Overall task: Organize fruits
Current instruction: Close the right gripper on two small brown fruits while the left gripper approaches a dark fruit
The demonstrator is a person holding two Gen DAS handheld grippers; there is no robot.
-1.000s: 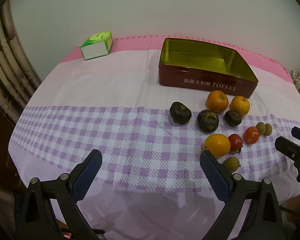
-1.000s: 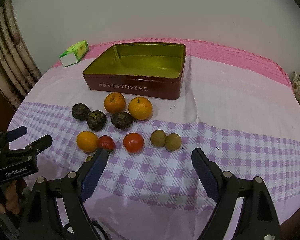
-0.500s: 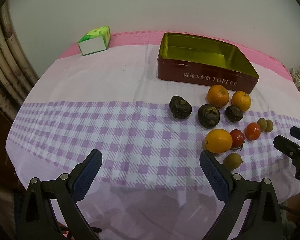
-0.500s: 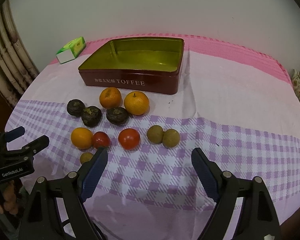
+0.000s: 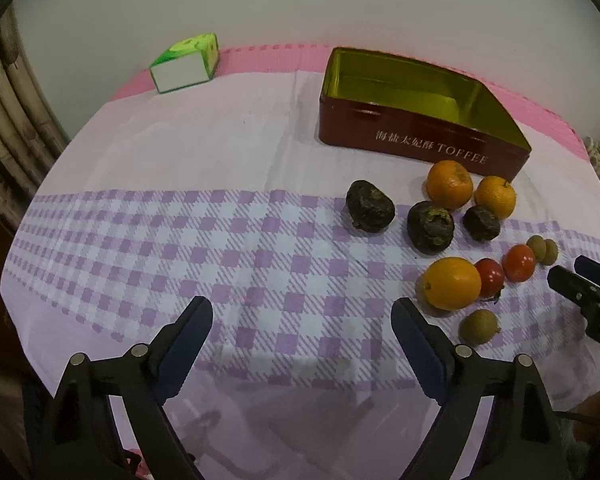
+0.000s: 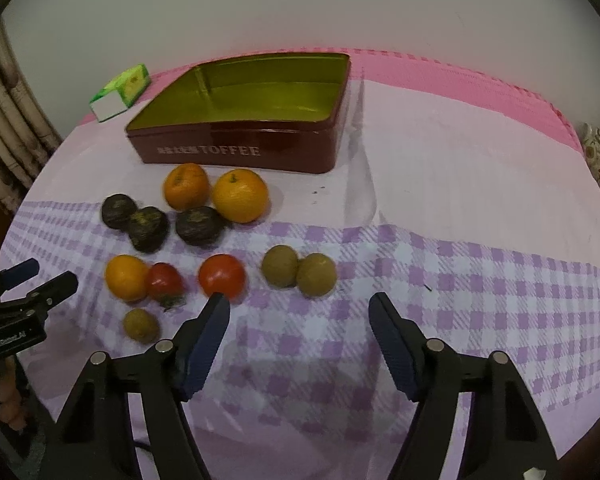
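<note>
An empty red toffee tin with a gold inside stands at the back of the table. In front of it lie two oranges, three dark wrinkled fruits, a yellow-orange fruit, two tomatoes and three small brown-green fruits. My right gripper hovers just short of the pair of small fruits, its jaws closing with nothing between them. My left gripper hangs over bare checked cloth to the left of the fruits, its jaws closing on nothing.
A green and white carton lies at the back left. The checked cloth drapes over the round table's front edge. A hand holds the left gripper's handle at the left edge of the right wrist view. A wall stands behind the table.
The right gripper's jaws have narrowed and it has come lower and closer to the fruits. The left gripper's jaws have narrowed slightly; it stays about where it was.
</note>
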